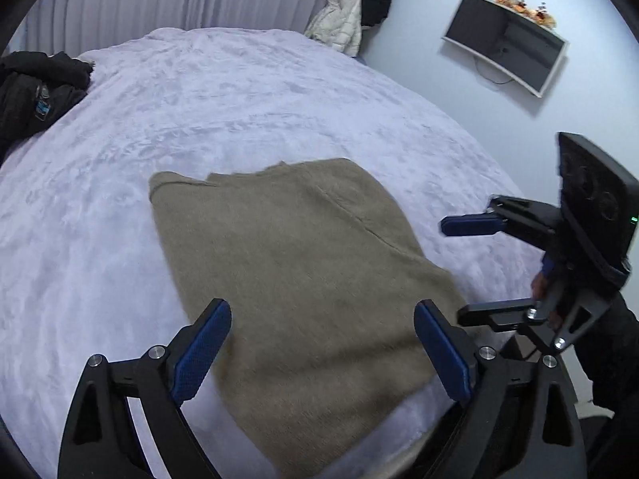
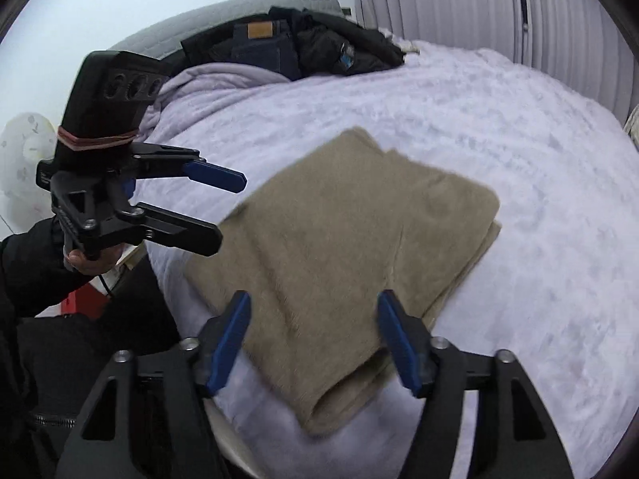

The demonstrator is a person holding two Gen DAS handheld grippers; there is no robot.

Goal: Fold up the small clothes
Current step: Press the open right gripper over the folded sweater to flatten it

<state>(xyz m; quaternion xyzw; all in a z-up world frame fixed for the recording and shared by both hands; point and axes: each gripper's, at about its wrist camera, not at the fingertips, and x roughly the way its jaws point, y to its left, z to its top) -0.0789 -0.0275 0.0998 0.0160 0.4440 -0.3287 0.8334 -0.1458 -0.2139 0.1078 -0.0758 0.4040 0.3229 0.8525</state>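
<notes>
A beige knitted garment (image 1: pixel 303 271) lies folded on the pale lilac bed cover (image 1: pixel 199 99); the right wrist view shows it as a layered rectangle (image 2: pixel 351 239) near the bed's front edge. My left gripper (image 1: pixel 321 343) hovers above its near part, jaws wide apart, nothing between the blue pads. My right gripper (image 2: pixel 313 335) is also open over the near folded edge, its pads clear of the cloth. Each gripper shows in the other's view: the right one (image 1: pixel 459 267) at the right, the left one (image 2: pixel 231 207) at the left, held by a hand in a dark sleeve.
A pile of dark clothes and jeans (image 2: pixel 303 48) lies at the head of the bed, also seen as dark clothes (image 1: pixel 36 95). Jackets (image 1: pixel 351 16) hang by the curtain. A wall screen (image 1: pixel 507 44) hangs on the right. The bed cover around the garment is bare.
</notes>
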